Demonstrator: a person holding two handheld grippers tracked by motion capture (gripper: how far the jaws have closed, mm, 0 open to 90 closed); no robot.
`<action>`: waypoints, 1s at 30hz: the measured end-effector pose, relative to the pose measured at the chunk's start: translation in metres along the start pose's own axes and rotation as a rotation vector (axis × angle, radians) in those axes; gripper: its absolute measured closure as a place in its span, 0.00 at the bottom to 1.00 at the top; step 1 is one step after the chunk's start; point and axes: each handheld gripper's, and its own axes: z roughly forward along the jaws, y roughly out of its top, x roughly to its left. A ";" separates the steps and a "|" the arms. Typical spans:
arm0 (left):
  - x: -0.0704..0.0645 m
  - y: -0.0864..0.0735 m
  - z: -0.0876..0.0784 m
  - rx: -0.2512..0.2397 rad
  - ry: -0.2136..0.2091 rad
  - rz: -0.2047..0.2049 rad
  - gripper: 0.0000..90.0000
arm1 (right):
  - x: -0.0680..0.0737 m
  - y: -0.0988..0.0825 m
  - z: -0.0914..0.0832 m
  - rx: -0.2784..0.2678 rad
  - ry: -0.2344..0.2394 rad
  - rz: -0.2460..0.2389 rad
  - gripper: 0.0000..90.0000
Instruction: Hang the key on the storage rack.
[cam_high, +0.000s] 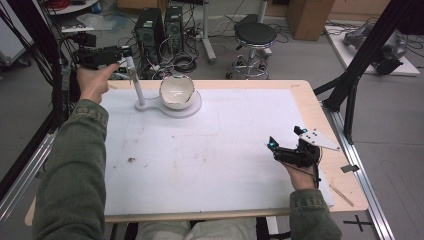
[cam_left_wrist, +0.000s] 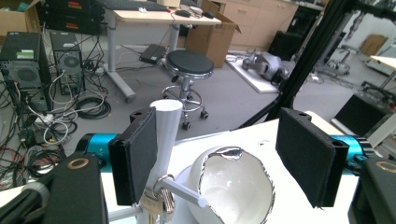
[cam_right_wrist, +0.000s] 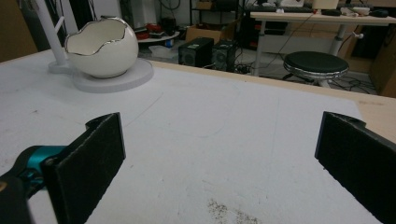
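Keys (cam_left_wrist: 152, 205) hung on a little peg that stuck out from a white post (cam_left_wrist: 166, 140). The post stood at the far left of the table (cam_high: 200, 165), on a flat white base. We held our left gripper (cam_high: 122, 52) up by the top of the post. Its jaws were apart, with the post just beside one pad (cam_left_wrist: 142, 154) and nothing pinched. A white bowl shaped like a cracked egg (cam_high: 176, 92) sat on the same base, right next to the post. Our right gripper (cam_high: 285, 140) rested low over the near right part of the table, well apart from the bowl. Its jaws were wide apart too, with bare table between them.
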 end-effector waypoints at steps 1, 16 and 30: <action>-0.002 0.000 -0.001 0.005 0.010 0.012 0.30 | 0.000 0.000 0.000 -0.001 -0.001 -0.001 0.01; 0.003 -0.022 -0.012 -0.007 0.027 -0.066 0.02 | 0.000 0.000 -0.001 -0.003 -0.004 0.003 0.01; 0.010 -0.064 -0.028 0.005 0.060 -0.040 0.02 | 0.000 0.000 -0.001 -0.005 -0.013 -0.002 0.01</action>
